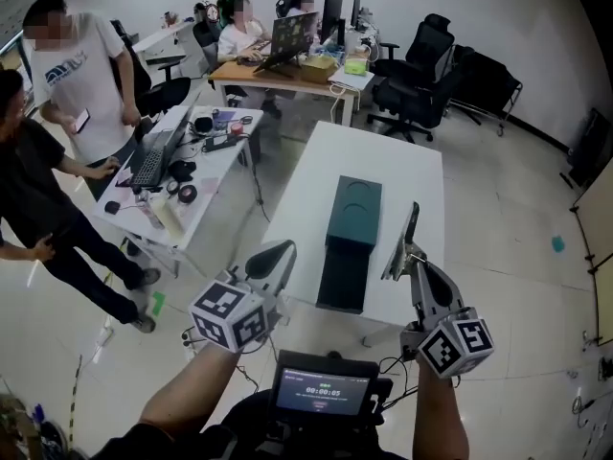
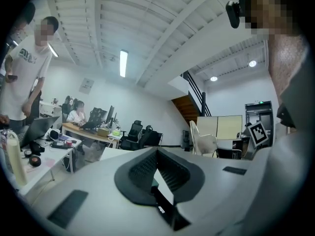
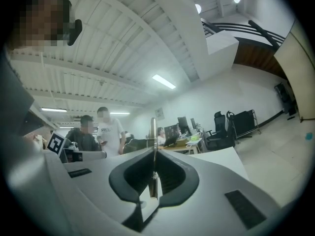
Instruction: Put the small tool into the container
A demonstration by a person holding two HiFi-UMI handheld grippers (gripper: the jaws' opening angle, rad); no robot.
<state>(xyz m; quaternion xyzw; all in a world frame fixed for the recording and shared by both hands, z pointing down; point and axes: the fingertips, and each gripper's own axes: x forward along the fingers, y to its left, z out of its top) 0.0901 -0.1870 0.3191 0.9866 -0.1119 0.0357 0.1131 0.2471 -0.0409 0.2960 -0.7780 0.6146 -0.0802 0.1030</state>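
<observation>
Head view alone: the dark teal container lies lengthwise on a white table. The left gripper is held to the left of its near end and the right gripper to the right, neither touching it.
Right gripper view alone: the small tool is seen edge-on, standing upright out of the pads.
Left gripper view alone: the pad tips meet with nothing between them. The container itself cannot be made out.
Container: a long box with a round recess in its lighter teal far top. A darker section runs toward the wearer.
Container contents: the interior is not visible, so they cannot be told.
Small tool: a thin, flat, dark strip, just right of the container's near half and clear of the table.
Left gripper jaws: pressed together and empty.
Right gripper jaws: pinching the small tool.
</observation>
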